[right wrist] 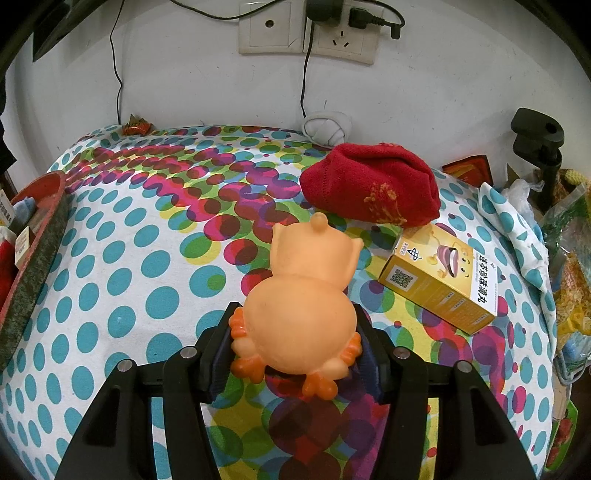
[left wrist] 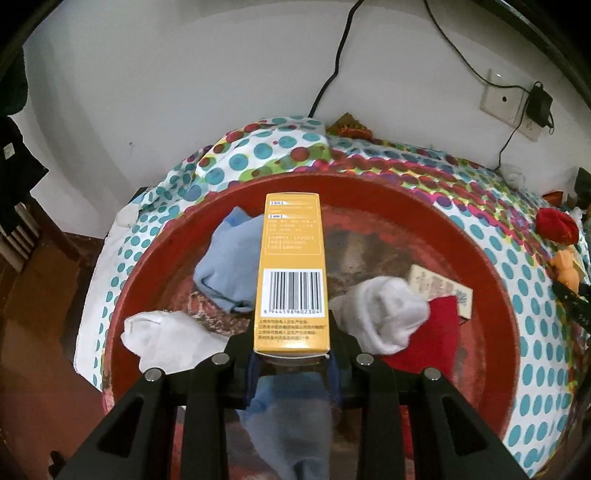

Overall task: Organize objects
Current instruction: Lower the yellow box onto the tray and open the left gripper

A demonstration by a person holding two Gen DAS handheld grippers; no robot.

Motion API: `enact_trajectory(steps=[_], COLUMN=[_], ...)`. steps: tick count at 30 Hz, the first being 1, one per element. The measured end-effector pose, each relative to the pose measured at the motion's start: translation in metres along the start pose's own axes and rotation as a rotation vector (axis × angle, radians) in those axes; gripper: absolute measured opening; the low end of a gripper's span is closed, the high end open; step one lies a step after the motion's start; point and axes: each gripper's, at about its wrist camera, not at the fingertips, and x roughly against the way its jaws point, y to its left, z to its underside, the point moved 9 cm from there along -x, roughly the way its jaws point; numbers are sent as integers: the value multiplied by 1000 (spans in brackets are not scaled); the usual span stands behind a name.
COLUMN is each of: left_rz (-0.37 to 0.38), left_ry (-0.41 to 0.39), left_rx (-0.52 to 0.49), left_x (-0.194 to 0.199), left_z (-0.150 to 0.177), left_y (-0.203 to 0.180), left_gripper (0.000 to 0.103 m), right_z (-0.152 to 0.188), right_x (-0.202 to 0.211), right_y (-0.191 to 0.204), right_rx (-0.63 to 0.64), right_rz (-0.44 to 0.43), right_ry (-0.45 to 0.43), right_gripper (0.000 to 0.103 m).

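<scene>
My left gripper (left wrist: 292, 360) is shut on a yellow medicine box (left wrist: 291, 273) and holds it over the red basin (left wrist: 495, 295). In the basin lie a blue sock (left wrist: 231, 266), two white socks (left wrist: 384, 314) (left wrist: 166, 339), a red cloth (left wrist: 432, 339) and a small card box (left wrist: 441, 290). My right gripper (right wrist: 295, 350) is shut on an orange rubber toy (right wrist: 303, 299) above the dotted tablecloth (right wrist: 147, 236). A red sock (right wrist: 373, 188) and a second yellow box (right wrist: 439, 278) lie just beyond the toy on the right.
The basin's rim (right wrist: 33, 240) shows at the left of the right wrist view. A knotted white sock (right wrist: 327, 129) lies by the wall under the sockets (right wrist: 306, 31). A black clamp stand (right wrist: 539, 147) and bags (right wrist: 569, 258) crowd the right edge.
</scene>
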Motion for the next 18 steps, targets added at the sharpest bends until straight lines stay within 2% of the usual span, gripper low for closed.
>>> enact_trajectory(steps=[13, 15, 18], left_rz=[40, 55, 68], left_ry=[32, 14, -12], left_rx=[5, 25, 28], left_x=[-12, -6, 4], left_z=[14, 14, 16], left_y=[8, 10, 11], left_gripper=[35, 39, 39], right_z=[0, 0, -1], right_x=[1, 1, 2], right_y=[1, 1, 2], right_rx=[17, 24, 36], right_rz=[27, 36, 51], right_ry=[-4, -6, -9], right_gripper=[54, 54, 54])
